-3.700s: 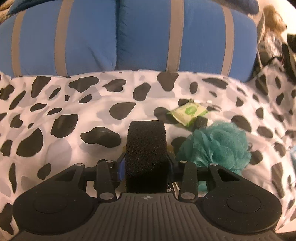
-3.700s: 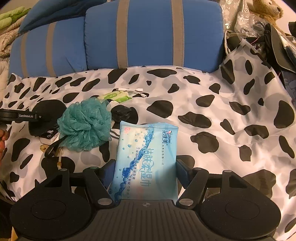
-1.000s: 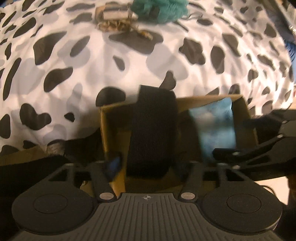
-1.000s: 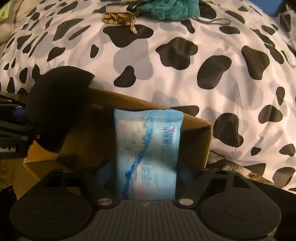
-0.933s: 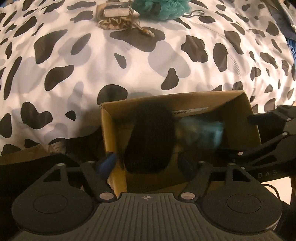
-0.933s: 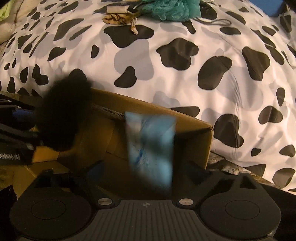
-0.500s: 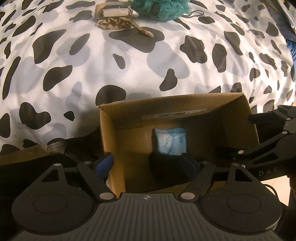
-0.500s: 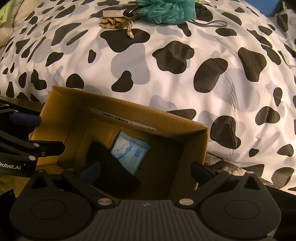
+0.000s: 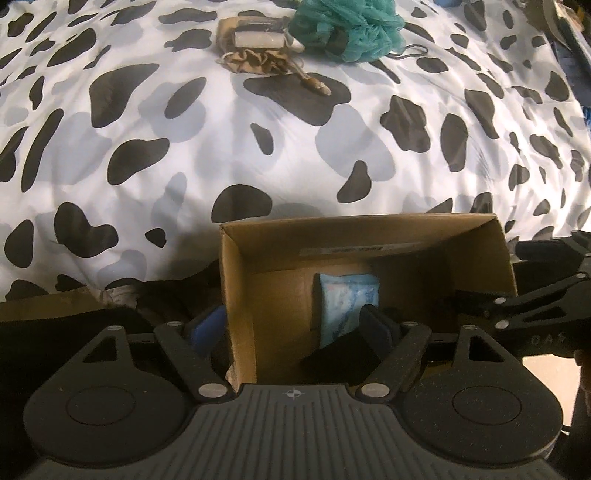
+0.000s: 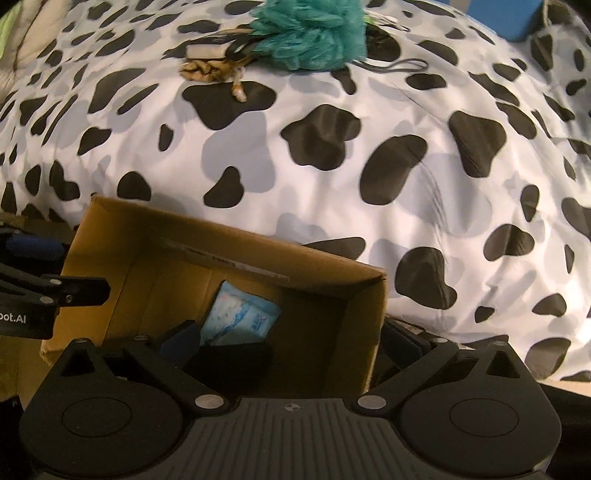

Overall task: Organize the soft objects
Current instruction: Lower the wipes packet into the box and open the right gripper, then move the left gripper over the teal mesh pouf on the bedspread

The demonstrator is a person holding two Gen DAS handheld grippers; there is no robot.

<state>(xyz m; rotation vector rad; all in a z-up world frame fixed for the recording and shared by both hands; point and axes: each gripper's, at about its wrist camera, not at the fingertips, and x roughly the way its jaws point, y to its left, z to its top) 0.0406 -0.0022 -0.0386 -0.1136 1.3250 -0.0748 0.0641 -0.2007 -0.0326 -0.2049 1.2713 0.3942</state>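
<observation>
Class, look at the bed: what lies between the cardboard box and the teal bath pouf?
Only bare cow-print bedding separates the cardboard box from the teal bath pouf; nothing rests there. Both wrist views show it.

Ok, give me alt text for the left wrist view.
An open cardboard box holds a blue wipes pack and a black sponge, below the open left gripper. Beyond, a teal bath pouf lies on a cow-print bedspread.
</observation>
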